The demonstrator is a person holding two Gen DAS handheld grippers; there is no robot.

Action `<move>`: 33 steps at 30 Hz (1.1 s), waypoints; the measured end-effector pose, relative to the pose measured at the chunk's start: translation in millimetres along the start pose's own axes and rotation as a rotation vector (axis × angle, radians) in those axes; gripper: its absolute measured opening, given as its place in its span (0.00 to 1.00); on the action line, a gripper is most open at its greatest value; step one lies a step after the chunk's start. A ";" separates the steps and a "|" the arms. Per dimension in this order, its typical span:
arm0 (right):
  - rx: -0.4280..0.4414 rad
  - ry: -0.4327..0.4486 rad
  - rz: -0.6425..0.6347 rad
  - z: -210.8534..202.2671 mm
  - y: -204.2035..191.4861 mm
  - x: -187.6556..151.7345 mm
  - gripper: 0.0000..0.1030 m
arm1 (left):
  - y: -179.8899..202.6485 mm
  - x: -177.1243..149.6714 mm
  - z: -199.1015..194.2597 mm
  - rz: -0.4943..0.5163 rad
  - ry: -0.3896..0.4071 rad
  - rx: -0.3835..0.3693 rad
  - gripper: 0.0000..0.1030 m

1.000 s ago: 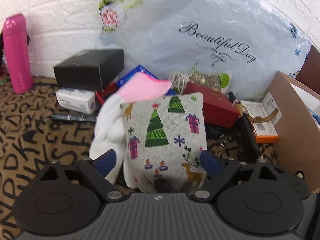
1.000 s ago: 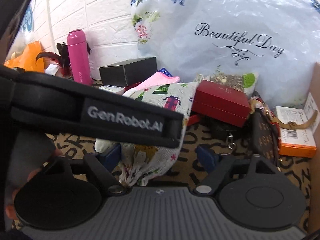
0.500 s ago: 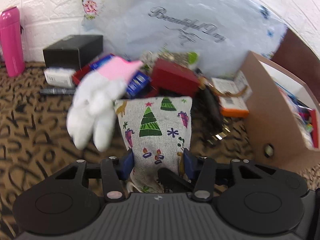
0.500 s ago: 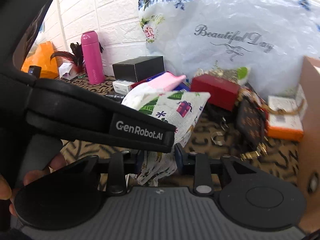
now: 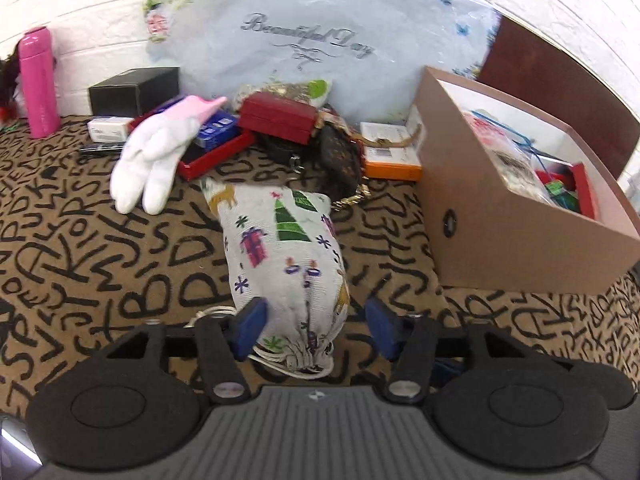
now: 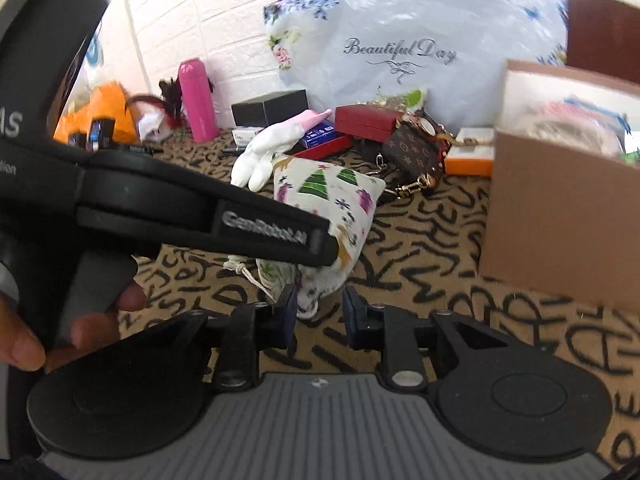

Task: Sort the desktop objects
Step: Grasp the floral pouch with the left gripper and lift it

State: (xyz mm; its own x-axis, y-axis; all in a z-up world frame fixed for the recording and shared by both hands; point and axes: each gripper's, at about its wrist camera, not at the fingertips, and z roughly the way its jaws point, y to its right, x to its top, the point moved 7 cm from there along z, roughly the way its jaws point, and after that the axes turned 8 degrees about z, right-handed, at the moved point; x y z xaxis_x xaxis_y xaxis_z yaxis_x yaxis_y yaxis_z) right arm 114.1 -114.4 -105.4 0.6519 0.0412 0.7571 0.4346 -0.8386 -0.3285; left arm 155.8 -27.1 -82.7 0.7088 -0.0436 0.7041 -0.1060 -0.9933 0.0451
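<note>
The grey cloth drawstring pouch printed with Christmas trees (image 5: 286, 264) hangs above the letter-patterned worktop (image 5: 100, 264), left of the open brown cardboard box (image 5: 516, 236). It could slip free: the right gripper (image 6: 318, 312) seems to pinch only its gathered neck, jaws having just closed, while the left gripper (image 5: 316, 326), jaws reopening, stands apart around it.

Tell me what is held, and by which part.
The Christmas-print drawstring bag, by its gathered neck, in the right gripper, jaws just closing; the left gripper, jaws just opening, straddles it unclamped.

Both wrist views low, wall-facing; share pouch (image 5: 280, 248).
</note>
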 end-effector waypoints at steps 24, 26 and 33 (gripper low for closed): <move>0.007 -0.156 0.044 94.6 -14.3 25.1 0.72 | -61.0 30.1 75.9 -0.213 -0.216 -0.206 0.86; 0.005 -0.181 0.046 92.9 -15.7 27.5 0.61 | -59.0 32.2 75.2 -0.226 -0.253 -0.214 0.71; -0.010 -0.291 0.064 67.9 -22.4 45.4 0.43 | -37.3 46.1 41.6 -0.216 -0.366 -0.210 0.57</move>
State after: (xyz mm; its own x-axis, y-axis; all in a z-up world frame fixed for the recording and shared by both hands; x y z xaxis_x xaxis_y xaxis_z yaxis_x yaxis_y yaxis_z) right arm 176.1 -56.9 -102.0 0.8292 0.1411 0.5409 0.3819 -0.8495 -0.3640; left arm 221.4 3.5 -81.4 0.9252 0.0895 0.3688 -0.0411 -0.9424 0.3319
